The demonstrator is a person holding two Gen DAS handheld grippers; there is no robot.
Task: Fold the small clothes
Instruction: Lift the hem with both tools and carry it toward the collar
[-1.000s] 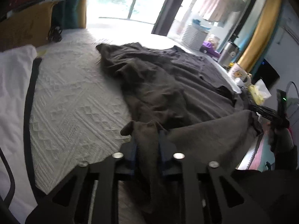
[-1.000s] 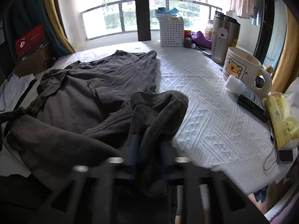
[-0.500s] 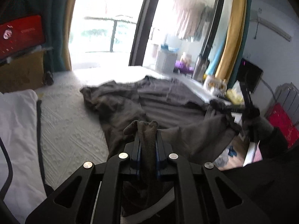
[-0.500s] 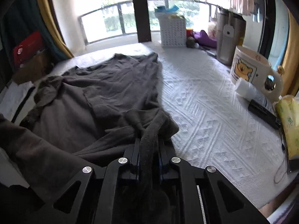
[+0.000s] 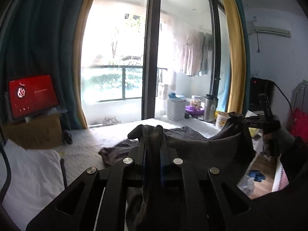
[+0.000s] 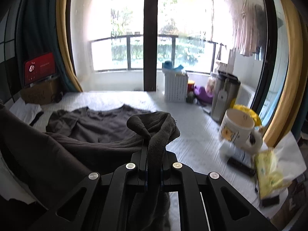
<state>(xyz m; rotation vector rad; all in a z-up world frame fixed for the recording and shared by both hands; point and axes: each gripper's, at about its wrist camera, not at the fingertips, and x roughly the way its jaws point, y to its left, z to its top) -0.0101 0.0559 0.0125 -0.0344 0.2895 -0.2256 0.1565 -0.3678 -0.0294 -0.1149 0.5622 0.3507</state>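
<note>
Garment [image 6: 100,127]: dark grey, far half lying on the white textured bed cover [image 6: 194,134], near edge lifted and stretched between both tools. Left tool [image 5: 153,134] clamped on one bunched corner. Right tool [image 6: 154,144] clamped on the other. Mug [image 6: 236,129] stands near the cover's right edge.

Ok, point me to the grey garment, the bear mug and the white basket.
grey garment [image 6: 107,123]: right wrist view, flat part lying on the bed.
bear mug [image 6: 235,130]: right wrist view, its side wall.
white basket [image 6: 176,88]: right wrist view, front wall.
</note>
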